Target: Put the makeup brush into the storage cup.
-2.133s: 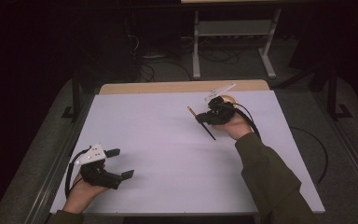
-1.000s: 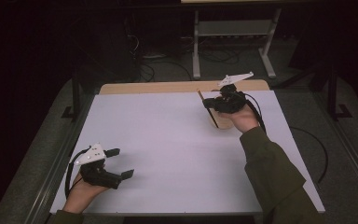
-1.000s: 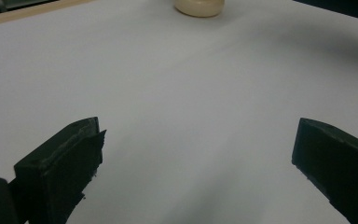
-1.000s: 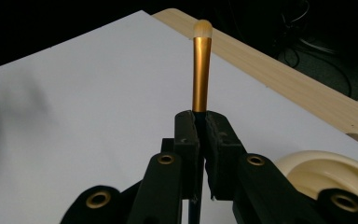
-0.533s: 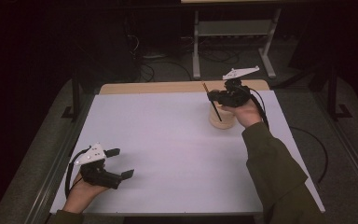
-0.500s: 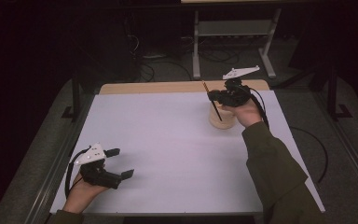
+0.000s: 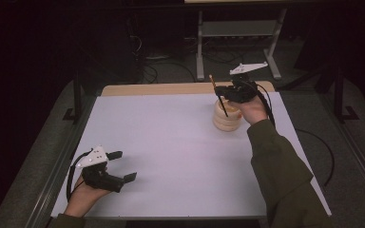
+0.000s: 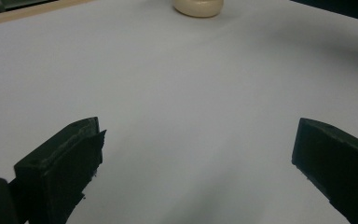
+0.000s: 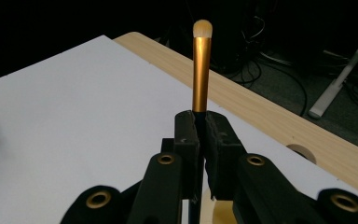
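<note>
Bare white table (image 7: 171, 142) between grippers: open passage. Only obstacle: cream ringed holder (image 7: 227, 116) far right, brush (image 7: 217, 95) slanting above it.

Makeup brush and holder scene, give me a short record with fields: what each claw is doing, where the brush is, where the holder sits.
right claw: shut on the slim makeup brush with black handle, gold ferrule and pale tip
brush position: nearly upright, tip up, lower end in or just above the holder; contact cannot be told
holder: cream ribbed round holder, far right part of the white table
left claw: open, holding nothing, low over the near left of the table
</note>
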Demonstrator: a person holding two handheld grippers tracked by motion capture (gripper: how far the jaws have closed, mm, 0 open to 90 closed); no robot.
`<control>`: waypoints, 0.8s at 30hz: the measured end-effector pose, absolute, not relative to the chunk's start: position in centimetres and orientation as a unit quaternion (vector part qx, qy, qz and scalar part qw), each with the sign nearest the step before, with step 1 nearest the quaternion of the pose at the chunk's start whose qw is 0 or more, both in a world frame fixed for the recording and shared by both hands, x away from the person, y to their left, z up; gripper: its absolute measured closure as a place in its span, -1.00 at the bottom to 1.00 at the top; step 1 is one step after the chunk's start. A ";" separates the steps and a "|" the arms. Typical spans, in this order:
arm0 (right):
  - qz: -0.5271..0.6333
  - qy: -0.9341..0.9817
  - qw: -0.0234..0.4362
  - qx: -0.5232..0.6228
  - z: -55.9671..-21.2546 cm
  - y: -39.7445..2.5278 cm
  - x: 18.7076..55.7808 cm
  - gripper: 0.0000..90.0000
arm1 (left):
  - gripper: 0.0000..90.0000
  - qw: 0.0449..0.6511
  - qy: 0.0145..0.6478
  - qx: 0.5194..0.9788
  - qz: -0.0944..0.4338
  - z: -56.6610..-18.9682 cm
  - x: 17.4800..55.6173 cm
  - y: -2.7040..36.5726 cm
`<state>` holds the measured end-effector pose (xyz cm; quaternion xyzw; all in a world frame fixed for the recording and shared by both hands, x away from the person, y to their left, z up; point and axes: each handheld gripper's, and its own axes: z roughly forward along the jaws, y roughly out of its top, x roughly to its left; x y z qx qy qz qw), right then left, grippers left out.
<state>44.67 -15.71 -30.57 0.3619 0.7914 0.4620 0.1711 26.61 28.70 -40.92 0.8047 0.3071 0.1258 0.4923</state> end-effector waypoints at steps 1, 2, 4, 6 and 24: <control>0.462 0.791 0.172 0.364 -30.5 -15.7 44.7 0.85 | -0.97 0.495 0.307 0.803 0.126 -41.0 26.6 28.7; 0.461 0.791 0.174 0.363 -30.5 -15.7 44.8 0.85 | -0.97 0.495 0.308 0.802 0.126 -41.0 26.6 28.7; 0.461 0.789 0.178 0.366 -30.5 -15.8 45.0 0.85 | -0.97 0.496 0.309 0.802 0.126 -40.9 26.6 28.7; 0.463 0.786 0.176 0.369 -30.5 -15.8 45.1 0.85 | -0.97 0.496 0.309 0.802 0.126 -40.9 26.6 28.7; 0.466 0.773 0.203 0.379 -30.8 -15.9 46.9 0.85 | -0.97 0.494 0.306 0.804 0.126 -41.0 26.6 28.8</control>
